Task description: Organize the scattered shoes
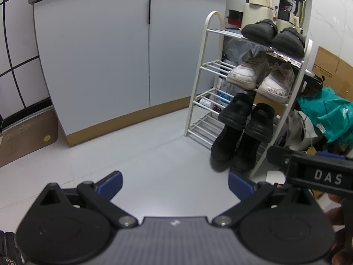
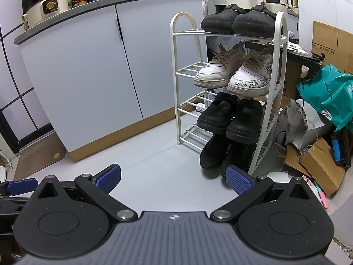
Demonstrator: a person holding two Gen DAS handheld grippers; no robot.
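Both tools hang over bare floor with nothing between their blue pads: the left hand-held gripper [image 1: 175, 184] and the right hand-held gripper [image 2: 174, 176] each stand wide apart and empty. The shoes lie ahead and to the right of both, on the white shoe rack [image 2: 176, 70]: black clogs [image 2: 240, 19] on the top tier, white sneakers [image 2: 231, 75] below, black shoes [image 2: 231, 117] on the third tier, and black boots [image 2: 220, 152] at the bottom front edge, all with toes pointing out towards the cameras. The right tool seems nearer. No loose shoe is visible on the floor, so the sorting looks done.
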